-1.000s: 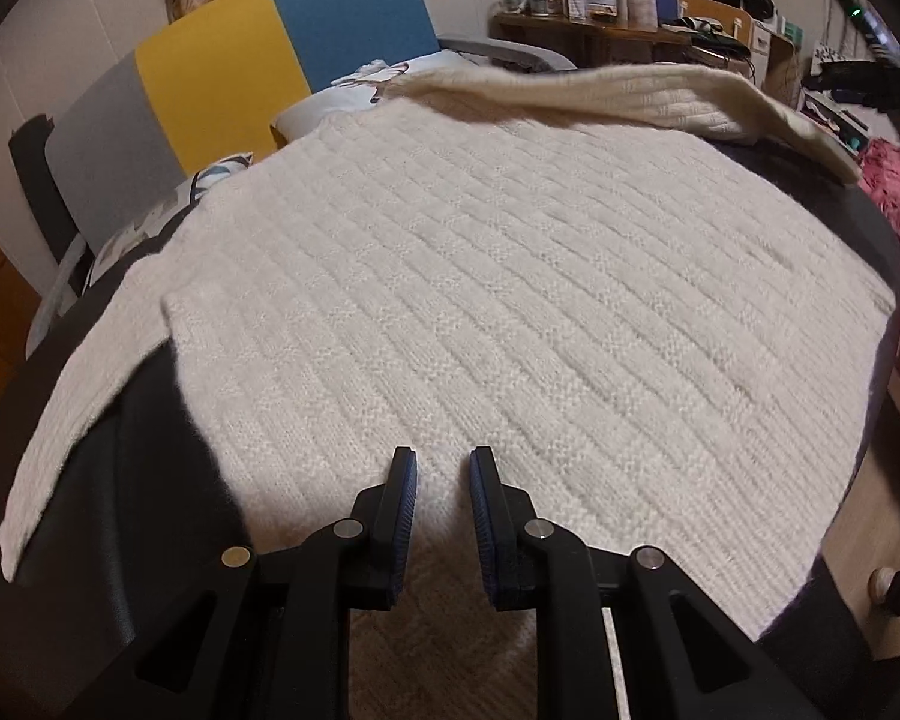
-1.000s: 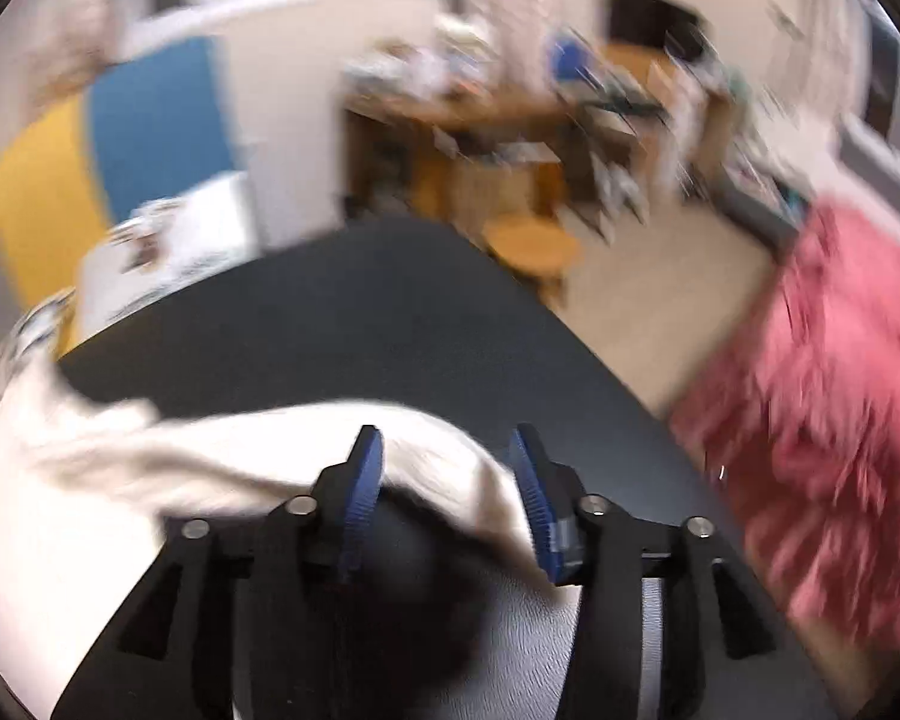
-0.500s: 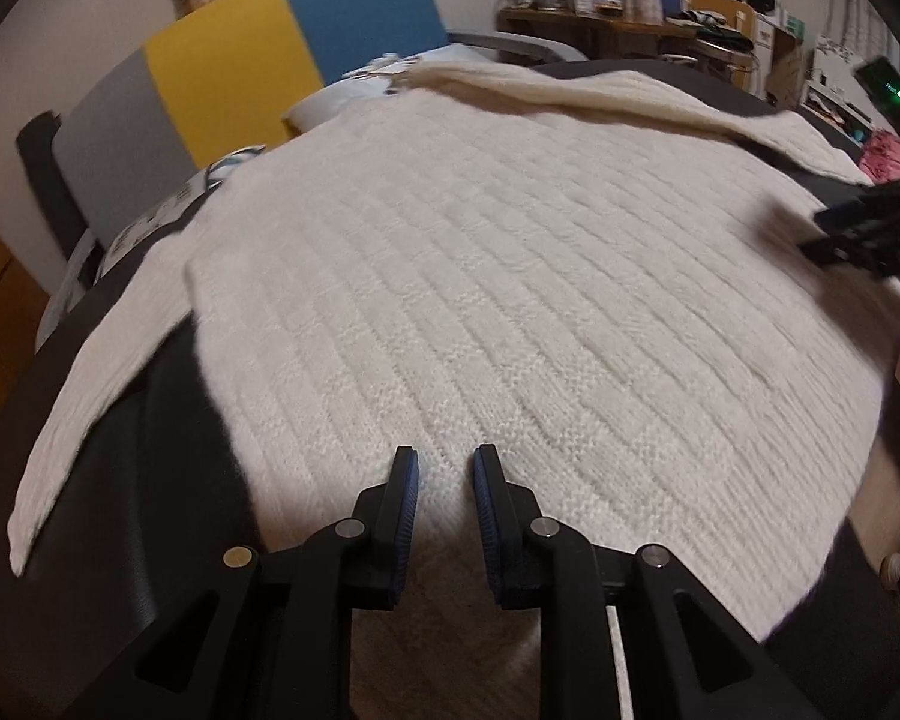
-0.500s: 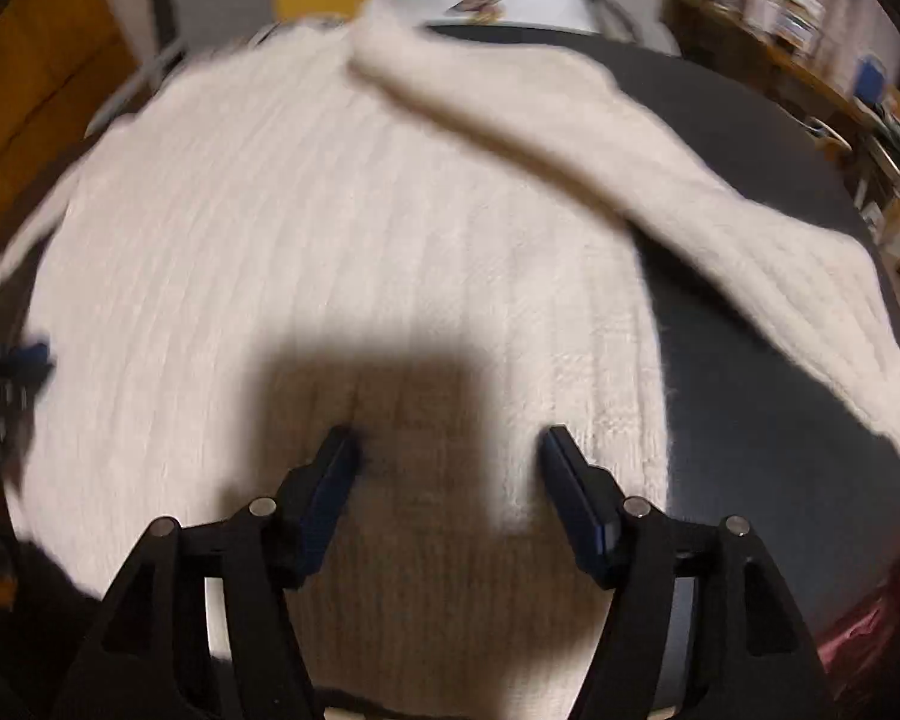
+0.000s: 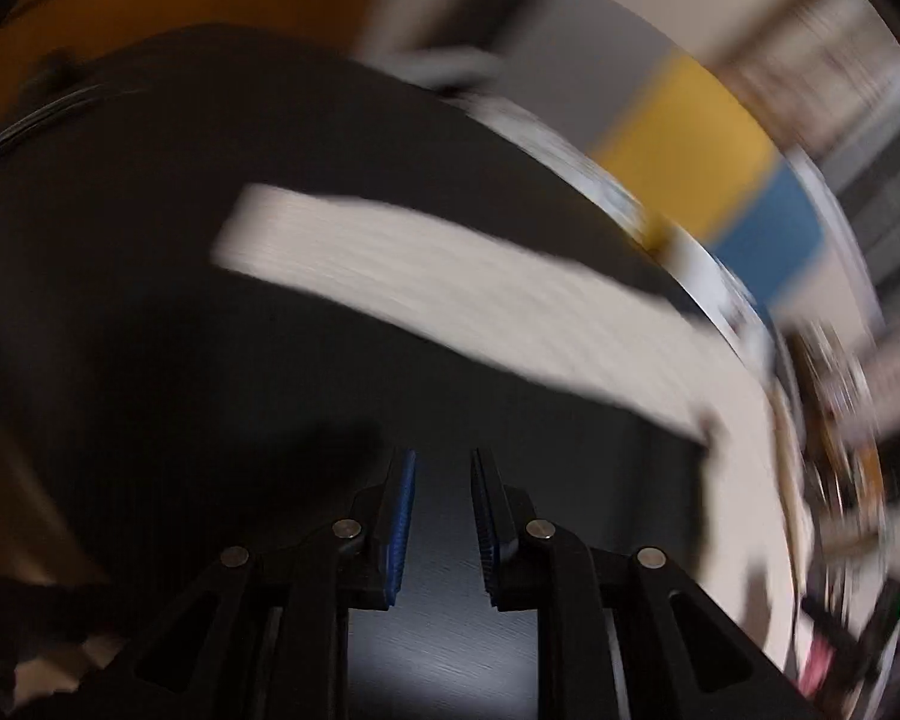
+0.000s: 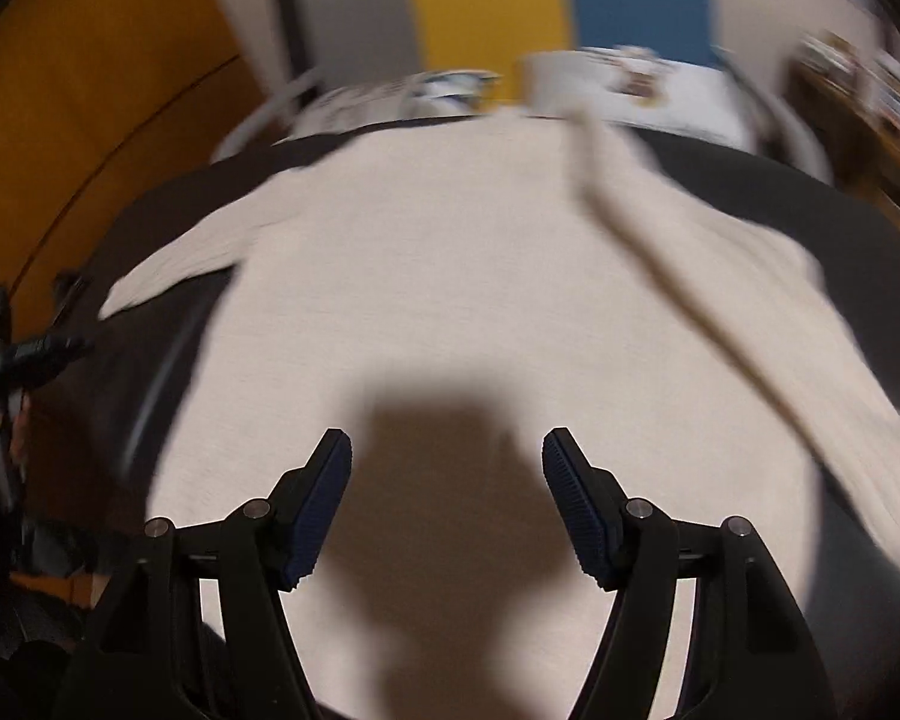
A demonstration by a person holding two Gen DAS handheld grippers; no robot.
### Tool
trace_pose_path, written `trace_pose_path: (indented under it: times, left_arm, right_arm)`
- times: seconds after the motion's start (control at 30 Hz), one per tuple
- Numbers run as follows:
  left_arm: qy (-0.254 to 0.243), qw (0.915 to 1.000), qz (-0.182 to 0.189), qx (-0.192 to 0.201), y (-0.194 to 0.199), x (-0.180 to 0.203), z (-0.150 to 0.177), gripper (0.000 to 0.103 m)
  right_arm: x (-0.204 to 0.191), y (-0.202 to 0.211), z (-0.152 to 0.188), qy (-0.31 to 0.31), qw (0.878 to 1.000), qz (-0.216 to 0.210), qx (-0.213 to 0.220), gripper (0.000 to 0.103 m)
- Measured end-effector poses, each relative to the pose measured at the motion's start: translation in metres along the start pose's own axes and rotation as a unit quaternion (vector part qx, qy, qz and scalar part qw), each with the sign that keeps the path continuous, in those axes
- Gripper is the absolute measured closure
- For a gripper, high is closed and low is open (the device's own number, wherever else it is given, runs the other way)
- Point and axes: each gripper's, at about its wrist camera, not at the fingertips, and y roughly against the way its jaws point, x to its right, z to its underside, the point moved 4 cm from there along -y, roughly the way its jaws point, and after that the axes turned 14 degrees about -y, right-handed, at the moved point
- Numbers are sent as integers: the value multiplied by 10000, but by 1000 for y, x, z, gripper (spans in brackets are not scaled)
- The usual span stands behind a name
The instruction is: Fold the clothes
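A cream knit sweater (image 6: 450,276) lies spread flat on a dark round table (image 6: 858,222). Its right sleeve (image 6: 768,330) is folded in over the body edge. Its left sleeve (image 5: 450,294) stretches out over the dark table in the blurred left wrist view. My left gripper (image 5: 441,480) hangs over bare table just short of that sleeve, jaws a little apart and empty. My right gripper (image 6: 447,456) is wide open and empty above the sweater's lower body, casting a shadow on it. The left gripper also shows at the left edge of the right wrist view (image 6: 24,354).
A grey, yellow and blue panel (image 6: 480,0) stands behind the table, with a white printed pillow (image 6: 630,78) in front of it. An orange wall (image 6: 90,72) is at the left. A cluttered desk (image 6: 858,96) stands at the far right.
My left gripper has swung left off the sweater body to the left sleeve. My right gripper has pulled back and centred over the sweater's lower body, still open.
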Motion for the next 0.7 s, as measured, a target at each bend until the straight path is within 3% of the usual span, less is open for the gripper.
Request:
trace_pose_path:
  times: [0.13,0.27,0.4,0.7]
  left_arm:
    - [805,9967,-62,3,-6,-67,-28,84]
    - [1460,9881,429,-214,-35,-97,-41,83]
    - [1948,9752,968,-404,-62,-109,-45,82]
    - [2253,9673,1138,-233,-74,-105,-55,79]
  right_arm:
    - [-76,-48,-7,357,9981,-406,-310,33]
    - [-119,-76,-15,421,9954,-699,-502,33]
    - [-133,-94,-32,388,9954,-711,-518,33]
    - [-137,-120,-77,335,9971,-585,-366,33]
